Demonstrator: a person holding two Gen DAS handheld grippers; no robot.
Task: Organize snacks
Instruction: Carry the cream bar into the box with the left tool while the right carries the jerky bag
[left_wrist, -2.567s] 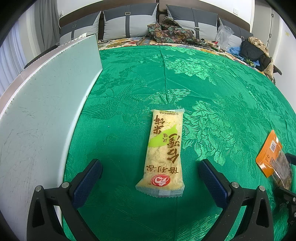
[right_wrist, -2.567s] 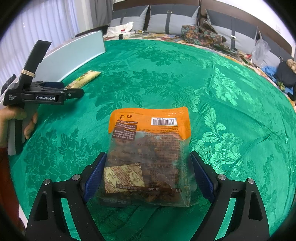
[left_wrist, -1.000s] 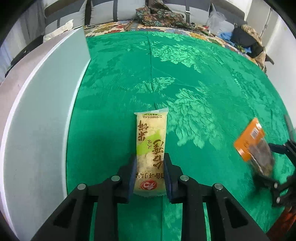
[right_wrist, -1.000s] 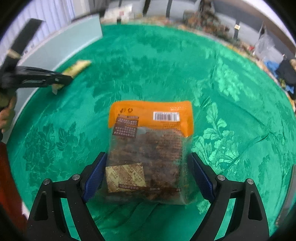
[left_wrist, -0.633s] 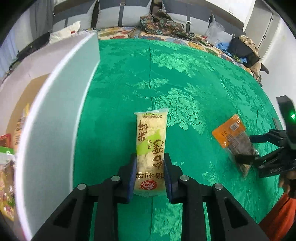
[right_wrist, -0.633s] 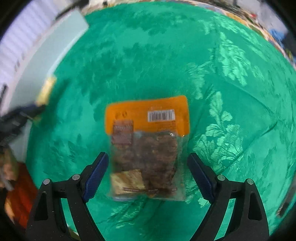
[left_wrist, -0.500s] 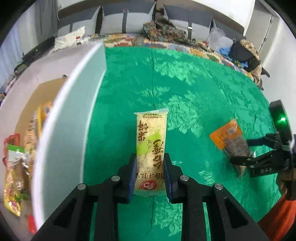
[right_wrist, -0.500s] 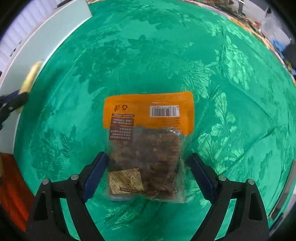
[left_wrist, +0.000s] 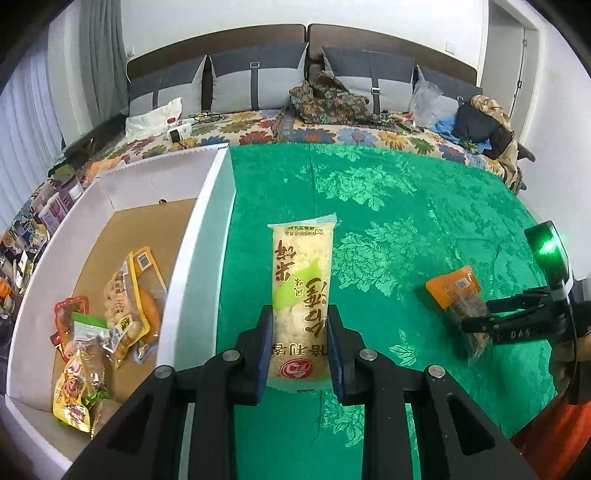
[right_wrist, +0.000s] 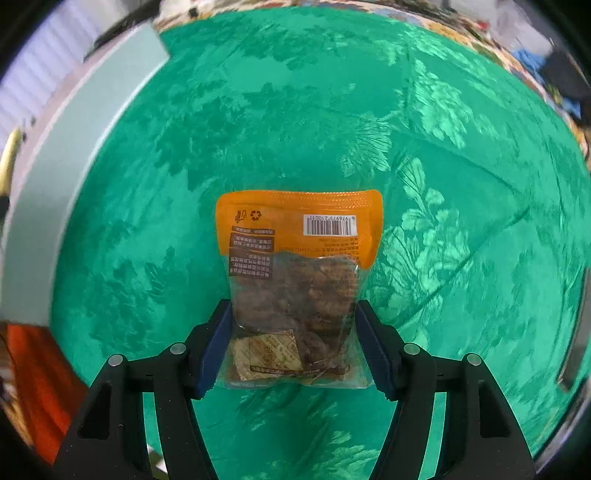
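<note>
Both claws clenched: left claw on rice-cracker pack beside white box; right claw on orange pouch, contents murky.

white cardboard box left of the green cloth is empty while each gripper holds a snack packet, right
Not empty: the left wrist view shows the white cardboard box already holding several snack packets. Each gripper does hold one: left gripper the yellow-green packet, right gripper the orange-topped pouch.

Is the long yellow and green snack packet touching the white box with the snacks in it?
Apart. In the left wrist view, the long yellow-green snack packet sits in the left gripper, with green cloth visible between it and the white box.
</note>
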